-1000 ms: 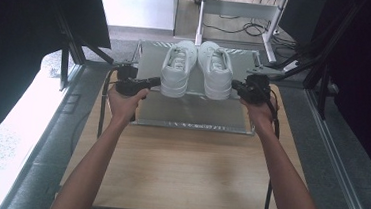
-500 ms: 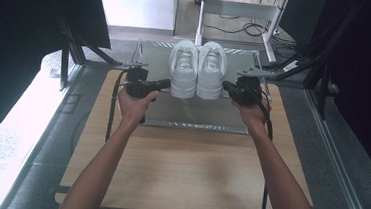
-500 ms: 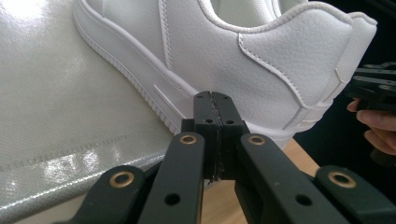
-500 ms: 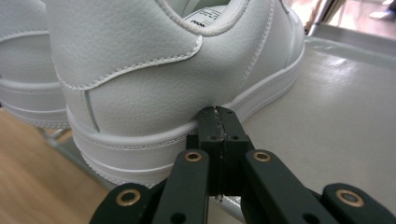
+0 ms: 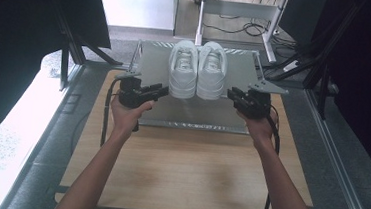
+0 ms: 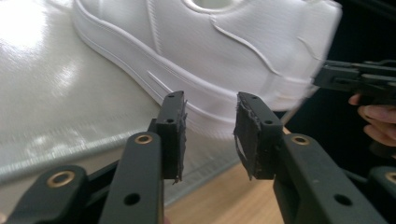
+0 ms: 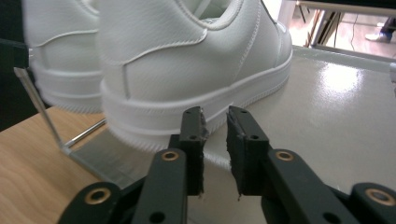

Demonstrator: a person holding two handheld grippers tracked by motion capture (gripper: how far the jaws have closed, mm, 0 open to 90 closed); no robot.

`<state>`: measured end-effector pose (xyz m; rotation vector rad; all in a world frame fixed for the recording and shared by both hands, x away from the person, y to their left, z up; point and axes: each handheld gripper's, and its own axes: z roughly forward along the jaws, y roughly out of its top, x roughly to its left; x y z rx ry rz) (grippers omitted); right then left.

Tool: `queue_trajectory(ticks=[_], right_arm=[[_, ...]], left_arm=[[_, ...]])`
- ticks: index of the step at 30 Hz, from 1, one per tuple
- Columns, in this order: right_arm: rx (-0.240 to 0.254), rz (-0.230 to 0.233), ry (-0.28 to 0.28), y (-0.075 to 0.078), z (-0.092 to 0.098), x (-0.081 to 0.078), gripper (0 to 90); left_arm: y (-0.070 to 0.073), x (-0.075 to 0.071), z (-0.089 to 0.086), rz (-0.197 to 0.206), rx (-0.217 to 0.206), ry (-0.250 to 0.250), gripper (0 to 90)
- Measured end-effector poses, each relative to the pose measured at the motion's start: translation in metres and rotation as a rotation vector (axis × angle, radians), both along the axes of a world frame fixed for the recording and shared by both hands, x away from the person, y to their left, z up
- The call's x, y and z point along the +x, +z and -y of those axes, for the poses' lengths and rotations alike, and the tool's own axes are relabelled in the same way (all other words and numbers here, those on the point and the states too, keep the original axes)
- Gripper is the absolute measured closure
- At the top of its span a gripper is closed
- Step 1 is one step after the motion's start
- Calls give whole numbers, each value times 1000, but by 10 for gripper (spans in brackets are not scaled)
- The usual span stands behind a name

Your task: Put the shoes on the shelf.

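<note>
Both tongs stand released, each with a clear gap between its black jaws and nothing gripped. I hold the left tongs [image 5: 160, 90] just beside the heel of the left shoe [image 5: 183, 69], and the right tongs [image 5: 234, 94] just beside the heel of the right shoe [image 5: 212, 70].

The two white shoes sit side by side, touching, on a grey metal tray [image 5: 149, 66], toes pointing away from me and heels toward the tray's near half. In the left gripper view, the left tongs [image 6: 208, 133] aim at the sole edge of the left shoe [image 6: 205, 51] near its heel; I cannot tell whether the jaw tips touch it. The right tongs [image 6: 355, 77] and a hand [image 6: 376, 116] appear at the right edge of that view. In the right gripper view, the right tongs [image 7: 215, 149] point at the sole rim of the right shoe [image 7: 187, 60]; the left shoe [image 7: 60, 51] stands behind it.

The tray rests on the far part of the wooden counter [image 5: 188, 170]. My left hand [image 5: 125, 115] and right hand [image 5: 259, 128] grip the handles above the tray's near edge. Cables [image 5: 240, 26] lie on the floor beyond the counter.
</note>
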<state>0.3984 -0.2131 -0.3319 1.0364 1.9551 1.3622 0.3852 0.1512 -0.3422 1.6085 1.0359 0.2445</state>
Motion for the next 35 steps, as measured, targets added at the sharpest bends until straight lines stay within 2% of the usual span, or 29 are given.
queue_trajectory(ticks=[2,6,11,14,16,22,24,26,29,32,35], right_arm=[[17,10,14,-4,6,-10,734],[37,18,34,-15,14,-30,694],[44,10,58,-34,25,-53,659],[39,6,60,-45,31,-61,651],[49,-13,69,-57,38,-66,646],[72,-56,90,-79,47,-73,630],[78,-64,93,-86,49,-75,624],[79,-73,94,-90,49,-76,612],[79,-77,86,-92,49,-76,563],[85,-69,52,-92,50,-77,486],[58,-99,42,-99,51,-78,435]], left_arm=[[-3,-9,-4,13,1,-8,603],[-16,-27,-8,23,45,-13,558],[-42,-45,-10,0,88,-22,527],[-56,-55,-11,-14,107,-36,523],[-66,-62,-12,-28,111,-46,522],[-86,-74,-17,-68,71,-57,517],[-89,-76,-17,-75,81,-60,514],[-90,-77,-18,-80,71,-59,514],[-91,-79,-18,-77,80,-56,505],[-93,-79,-17,-75,81,-59,461],[-97,-78,-15,-85,83,-68,404]])
